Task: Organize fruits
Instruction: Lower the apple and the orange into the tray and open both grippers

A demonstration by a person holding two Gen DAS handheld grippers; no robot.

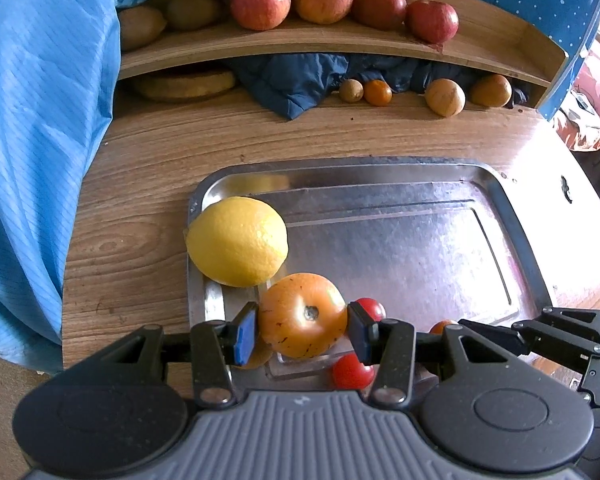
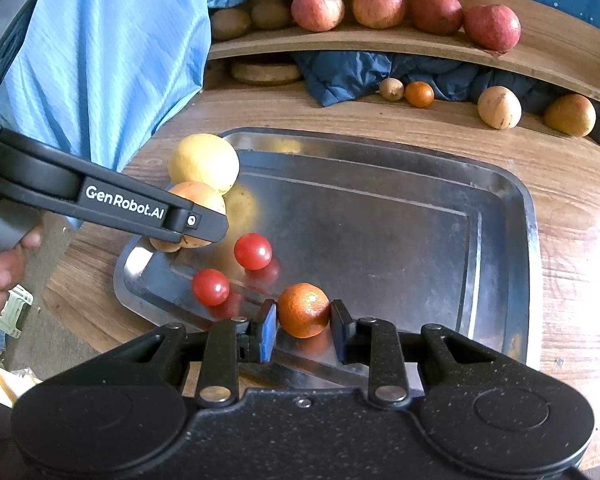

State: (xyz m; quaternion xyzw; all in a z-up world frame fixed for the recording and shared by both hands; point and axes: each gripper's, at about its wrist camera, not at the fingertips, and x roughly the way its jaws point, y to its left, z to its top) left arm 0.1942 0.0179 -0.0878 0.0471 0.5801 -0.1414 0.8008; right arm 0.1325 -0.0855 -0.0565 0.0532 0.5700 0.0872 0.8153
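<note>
Holding one persimmon (image 1: 302, 316) in left gripper (image 1: 302, 330), one mandarin (image 2: 303, 310) in right gripper (image 2: 303, 330); two cherry tomatoes (image 2: 253, 251), one lemon (image 1: 236, 240)

The left gripper (image 1: 302, 330) was seen closed on a round orange persimmon-like fruit (image 1: 302, 315), one blue-padded finger pressed against each side. This fruit was held over the near left corner of a rectangular shiny metal tray (image 1: 512, 216) set on a wood-grain tabletop (image 1: 148, 168). A large yellow lemon (image 1: 237, 241) was found just beside it, overlapping the tray's left rim. Two small red cherry tomatoes (image 1: 351, 372) were partly hidden behind the right finger. Four red apples (image 1: 324, 2) were lined along a curved wooden shelf (image 1: 340, 42). Blue cloth (image 1: 40, 100) was draped at the left.
</note>
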